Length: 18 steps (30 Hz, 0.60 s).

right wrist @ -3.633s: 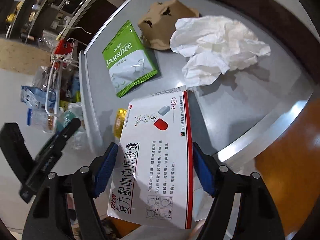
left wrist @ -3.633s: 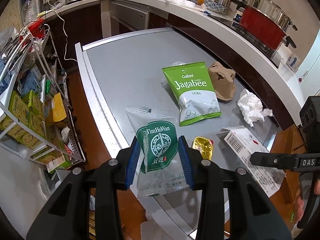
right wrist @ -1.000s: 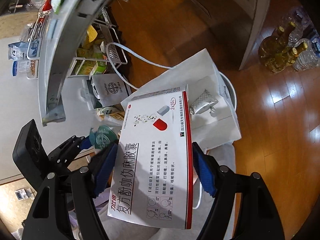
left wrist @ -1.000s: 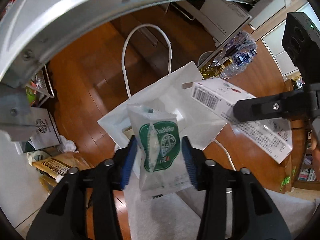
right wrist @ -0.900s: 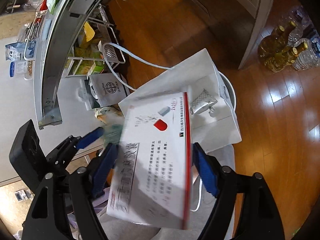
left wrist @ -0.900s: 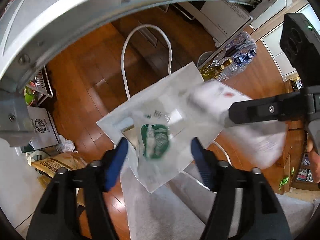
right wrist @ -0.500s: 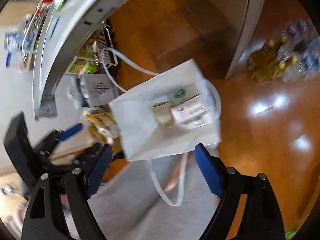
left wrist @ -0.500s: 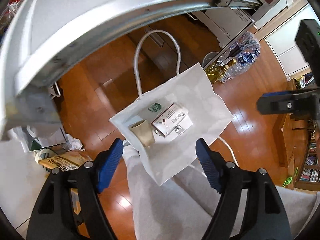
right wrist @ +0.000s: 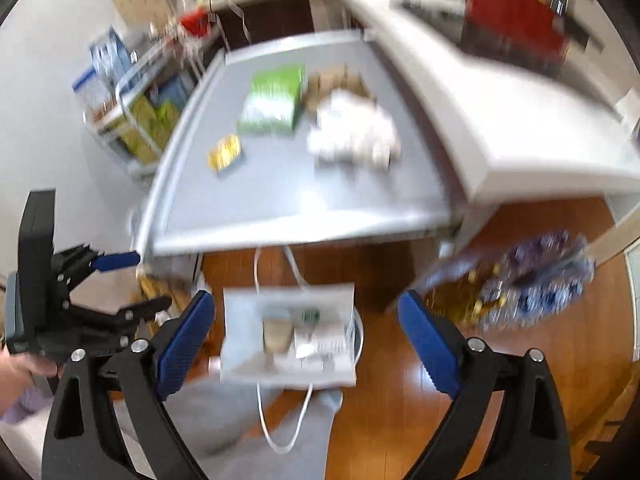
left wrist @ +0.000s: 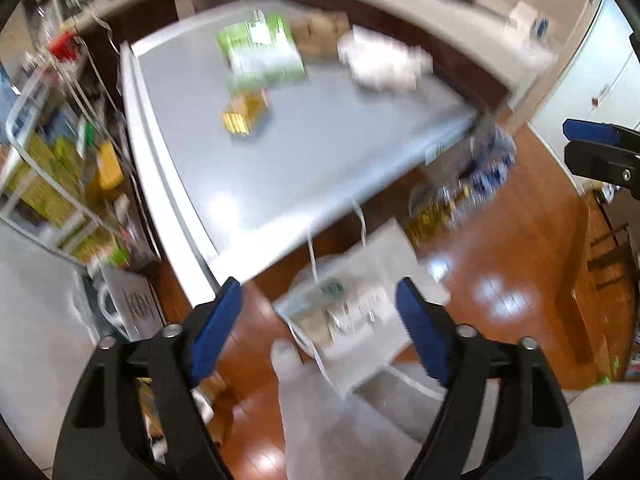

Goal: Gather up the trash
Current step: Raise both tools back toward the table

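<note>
Left tool point(left wrist: 318, 324) open, empty, above paper bag point(left wrist: 372, 280).

Both wrist views look steeply down from above the floor, past their own spread fingers at 6 o'clock. The left view has the table point(left wrist: 288, 152) at 12 and the bag point(left wrist: 360, 320) low centre; the right view frames the same table point(right wrist: 300, 184) and bag point(right wrist: 288, 332). Both are motion-blurred. The right view catches the left gripper point(right wrist: 120, 280) at 9 o'clock.
</note>
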{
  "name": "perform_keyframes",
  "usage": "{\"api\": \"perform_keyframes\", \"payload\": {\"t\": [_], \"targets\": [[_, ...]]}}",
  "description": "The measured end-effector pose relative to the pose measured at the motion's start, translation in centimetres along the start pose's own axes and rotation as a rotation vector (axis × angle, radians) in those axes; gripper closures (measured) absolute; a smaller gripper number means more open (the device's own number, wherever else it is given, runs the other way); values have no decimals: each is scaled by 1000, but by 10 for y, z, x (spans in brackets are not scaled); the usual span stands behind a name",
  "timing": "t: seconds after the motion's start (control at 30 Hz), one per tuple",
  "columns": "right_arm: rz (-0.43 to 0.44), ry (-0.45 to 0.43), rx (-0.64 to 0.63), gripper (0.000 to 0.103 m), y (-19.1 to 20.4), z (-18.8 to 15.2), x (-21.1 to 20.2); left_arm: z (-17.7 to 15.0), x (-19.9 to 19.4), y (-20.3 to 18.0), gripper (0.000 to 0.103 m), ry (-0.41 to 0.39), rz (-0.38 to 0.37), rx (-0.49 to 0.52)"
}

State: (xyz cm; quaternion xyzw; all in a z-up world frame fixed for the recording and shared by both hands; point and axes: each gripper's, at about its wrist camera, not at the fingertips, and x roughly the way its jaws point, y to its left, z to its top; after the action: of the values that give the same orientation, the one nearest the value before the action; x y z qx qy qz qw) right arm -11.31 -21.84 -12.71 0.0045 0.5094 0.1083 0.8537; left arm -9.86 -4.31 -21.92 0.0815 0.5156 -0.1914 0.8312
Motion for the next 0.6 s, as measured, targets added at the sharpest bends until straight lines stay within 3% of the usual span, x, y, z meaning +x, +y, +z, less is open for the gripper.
{"api": "perform_keyframes", "payload": {"t": [0.33, 0.6], "targets": [[-83, -312, -60, 5, 24, 82, -59, 71, -58, 35, 5, -265, 104, -20], [-108, -457, 5, 5, 16, 100, -104, 83, -70, 65, 5, -303, 141, -28]]}}
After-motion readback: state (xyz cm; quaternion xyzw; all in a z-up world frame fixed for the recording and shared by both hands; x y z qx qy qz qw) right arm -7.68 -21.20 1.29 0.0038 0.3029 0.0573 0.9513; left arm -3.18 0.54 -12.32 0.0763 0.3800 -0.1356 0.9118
